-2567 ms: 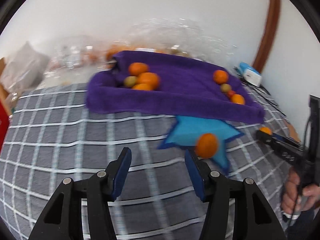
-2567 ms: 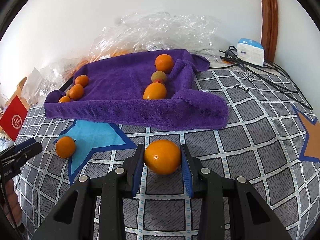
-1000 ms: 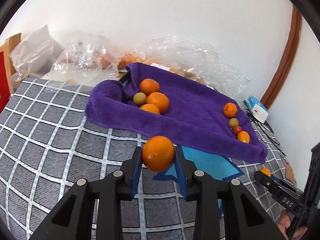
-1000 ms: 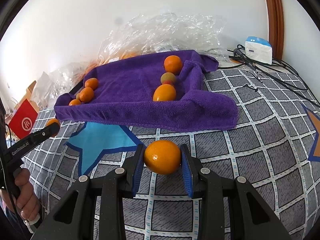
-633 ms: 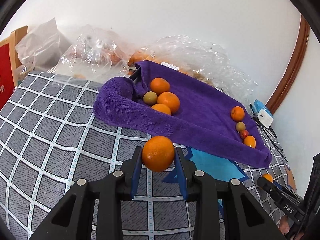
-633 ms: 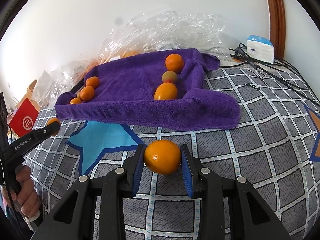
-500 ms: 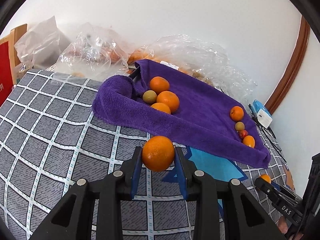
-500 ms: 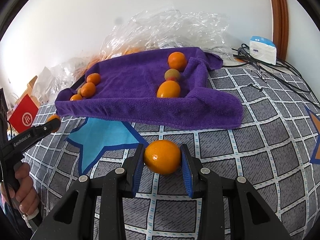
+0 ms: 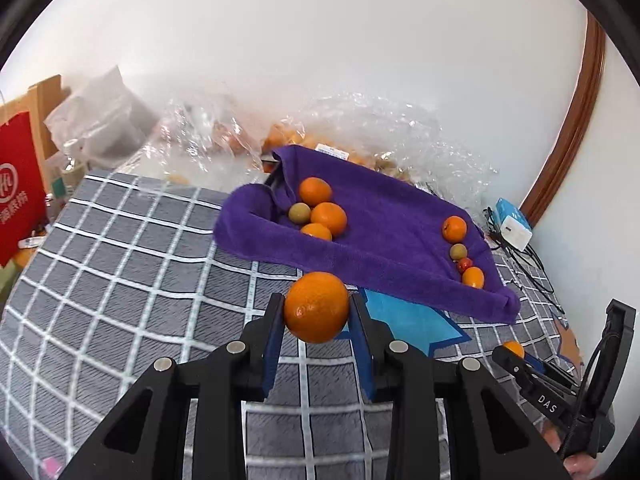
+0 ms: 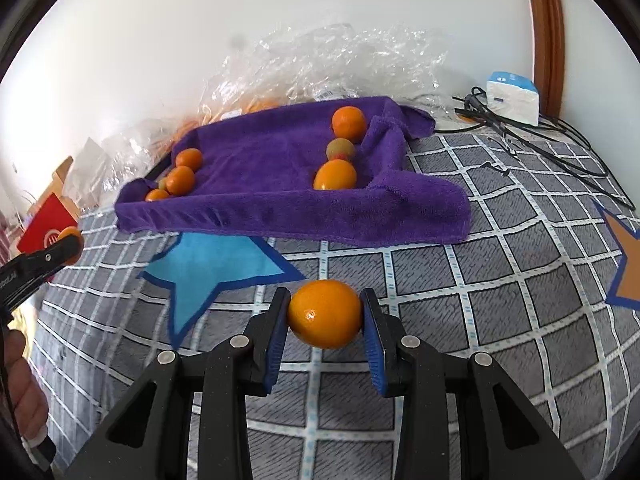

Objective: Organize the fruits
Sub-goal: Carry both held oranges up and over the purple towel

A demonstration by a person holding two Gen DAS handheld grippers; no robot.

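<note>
The letters "DAS" were legible in white on the black arm of the right tongs (image 9: 516, 354), as seen from the left wrist view. A red bag (image 9: 18, 196) at the left edge carried a white circular logo and white characters, too cropped and distorted to read. A white label (image 9: 332, 151) at the far edge of the purple towel (image 9: 392, 232) bore print too small to read. No other text was legible.

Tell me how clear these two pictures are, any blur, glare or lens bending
Left wrist view: sharp on the left gripper and its orange; the far plastic bags look soft, and the grid blanket bows from fisheye. Right wrist view: crisp throughout, a small highlight on the held orange, and dark lens corners.
</note>
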